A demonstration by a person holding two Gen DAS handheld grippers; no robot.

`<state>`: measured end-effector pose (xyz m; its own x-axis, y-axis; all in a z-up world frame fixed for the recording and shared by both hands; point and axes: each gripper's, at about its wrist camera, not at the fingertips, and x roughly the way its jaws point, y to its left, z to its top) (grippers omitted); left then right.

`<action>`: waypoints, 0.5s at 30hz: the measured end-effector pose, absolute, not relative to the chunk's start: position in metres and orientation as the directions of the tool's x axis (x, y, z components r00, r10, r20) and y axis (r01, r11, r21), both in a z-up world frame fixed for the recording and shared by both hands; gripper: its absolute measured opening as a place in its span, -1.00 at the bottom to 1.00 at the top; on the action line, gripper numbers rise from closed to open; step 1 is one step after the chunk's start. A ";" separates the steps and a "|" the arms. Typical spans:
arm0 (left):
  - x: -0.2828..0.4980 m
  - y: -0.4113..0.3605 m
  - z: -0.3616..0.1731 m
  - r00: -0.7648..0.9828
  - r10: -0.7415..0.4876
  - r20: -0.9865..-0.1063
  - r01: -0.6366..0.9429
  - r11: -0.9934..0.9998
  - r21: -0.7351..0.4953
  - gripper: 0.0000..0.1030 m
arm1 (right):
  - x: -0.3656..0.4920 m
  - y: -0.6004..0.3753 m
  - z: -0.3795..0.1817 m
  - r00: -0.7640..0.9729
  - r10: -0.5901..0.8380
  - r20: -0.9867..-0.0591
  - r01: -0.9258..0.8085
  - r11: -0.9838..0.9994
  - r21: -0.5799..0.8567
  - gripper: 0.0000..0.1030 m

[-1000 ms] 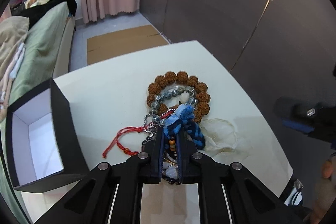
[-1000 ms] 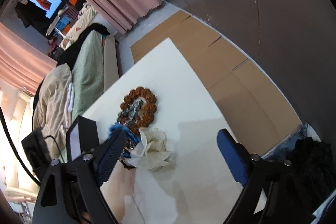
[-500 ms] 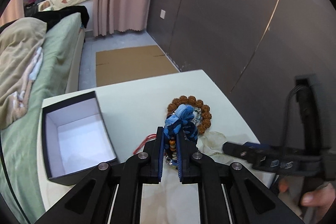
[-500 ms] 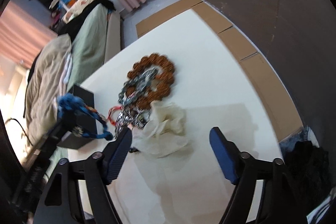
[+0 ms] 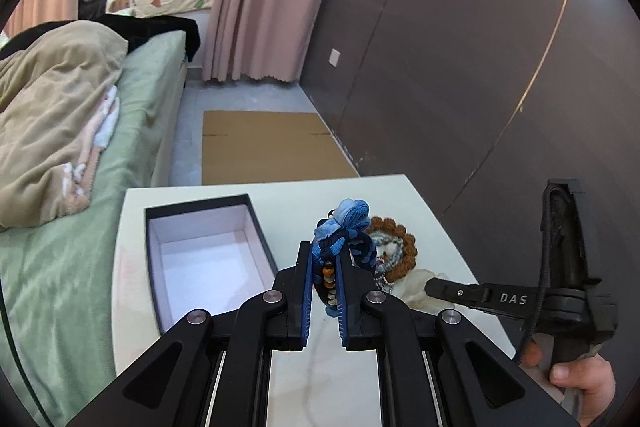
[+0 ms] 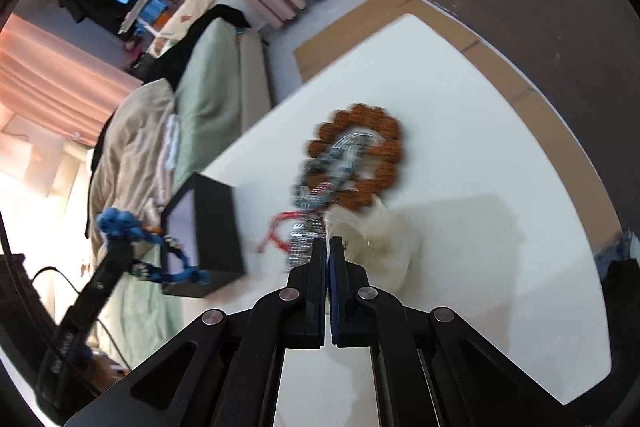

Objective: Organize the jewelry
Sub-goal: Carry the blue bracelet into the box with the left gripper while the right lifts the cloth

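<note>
Left gripper (image 5: 323, 269): clamped on blue braided cord bracelet (image 5: 346, 227), raised above table.
Right gripper (image 6: 329, 247): jaws just closed together at sheer cream pouch (image 6: 384, 239); whether it is pinched is unclear.

White letters "DAS" stand on the black right gripper (image 5: 436, 291) arm.

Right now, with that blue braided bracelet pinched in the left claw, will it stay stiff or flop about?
Probably floppy: in the right wrist view the blue braided bracelet sags in a loop below the left gripper. Likely light too, being cord with small beads. The knotted braid looks grippy, so slipping seems unlikely.
</note>
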<state>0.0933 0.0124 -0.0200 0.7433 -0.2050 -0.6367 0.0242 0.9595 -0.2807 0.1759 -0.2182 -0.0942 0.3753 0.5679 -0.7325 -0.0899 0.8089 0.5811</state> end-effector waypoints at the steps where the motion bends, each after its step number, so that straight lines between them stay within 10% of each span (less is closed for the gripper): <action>1: 0.092 0.017 -0.018 0.747 -0.204 -0.632 0.020 0.958 -0.285 -0.80 | 0.175 -0.211 -0.087 0.382 0.569 -0.728 -0.111 0.810 0.575 -0.94; 15: 0.081 0.087 -0.010 0.788 -0.105 -0.607 -0.124 0.938 -0.324 -0.80 | 0.187 -0.143 -0.018 0.436 0.694 -0.573 -0.338 0.717 0.610 -0.94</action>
<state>0.0808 0.0869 -0.0098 0.7881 -0.1050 -0.6065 -0.1240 0.9381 -0.3235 0.1874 -0.1425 -0.0175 0.4363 0.6936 -0.5732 -0.3376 0.7167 0.6102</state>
